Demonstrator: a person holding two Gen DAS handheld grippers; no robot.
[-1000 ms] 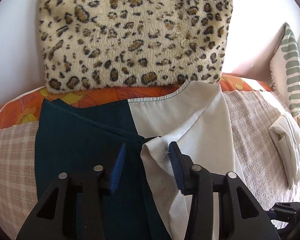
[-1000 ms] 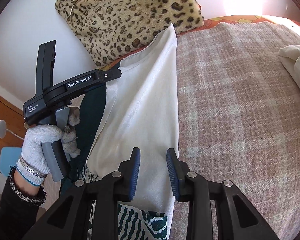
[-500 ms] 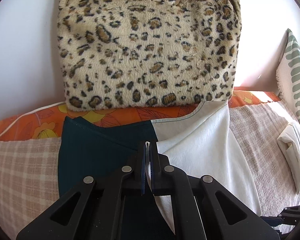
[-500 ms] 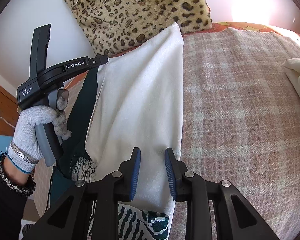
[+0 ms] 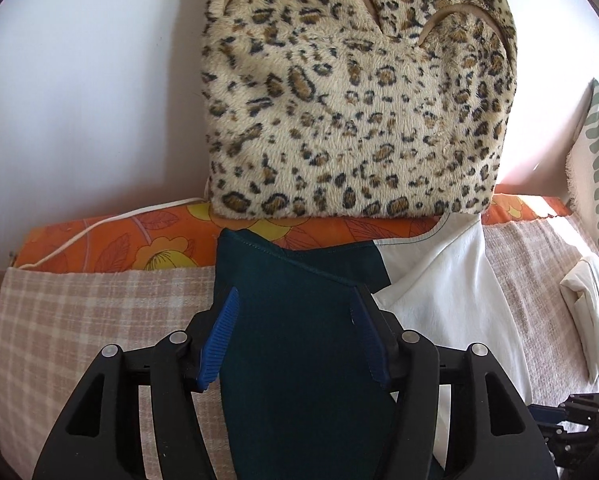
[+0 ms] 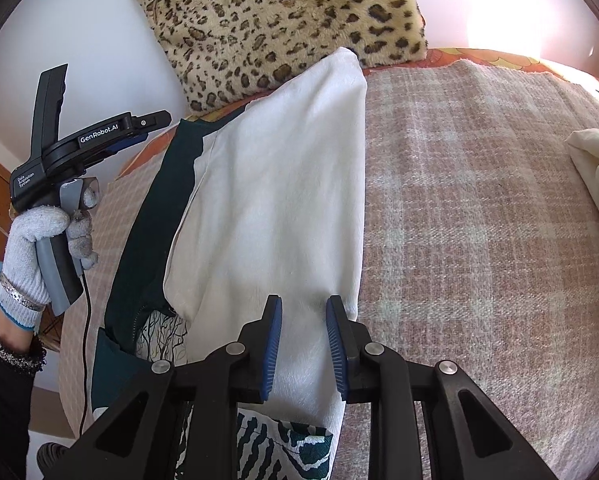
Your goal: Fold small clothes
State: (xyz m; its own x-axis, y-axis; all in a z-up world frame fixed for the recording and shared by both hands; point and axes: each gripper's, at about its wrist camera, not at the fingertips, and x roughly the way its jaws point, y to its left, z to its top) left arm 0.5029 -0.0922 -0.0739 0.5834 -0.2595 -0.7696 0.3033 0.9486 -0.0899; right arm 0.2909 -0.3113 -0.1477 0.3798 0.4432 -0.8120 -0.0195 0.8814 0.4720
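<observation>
A: Garment location? The two-tone dark teal and cream cloth top [image 6: 259,184] is laid flat on the pink-and-white checked woven bedspread [image 6: 479,220], its upper edge against the leopard-print plush cushion [image 5: 355,92].

B: Confirmed. Left gripper [image 5: 295,336]: the jaws have just been opening and are seen spread, with teal fabric lying under and between them but not pinched by the blue ribbed pads [image 5: 219,340]. It is held by a gloved hand [image 6: 35,248] out beside the teal side, likely so that the fold is left to settle.

A: Right gripper [image 6: 303,344]?

B: The jaws have just been closing and are narrowed over the lower cream edge. Whether cloth is pinched cannot be told; the pads look apart from it, possibly pressed down to pin the hem while the other side is released.

A: Other items?

B: A cream folded piece [image 5: 587,312] is seen well apart, probably set aside as finished. An orange floral pillow [image 5: 111,244] is noted under the cushion.
</observation>
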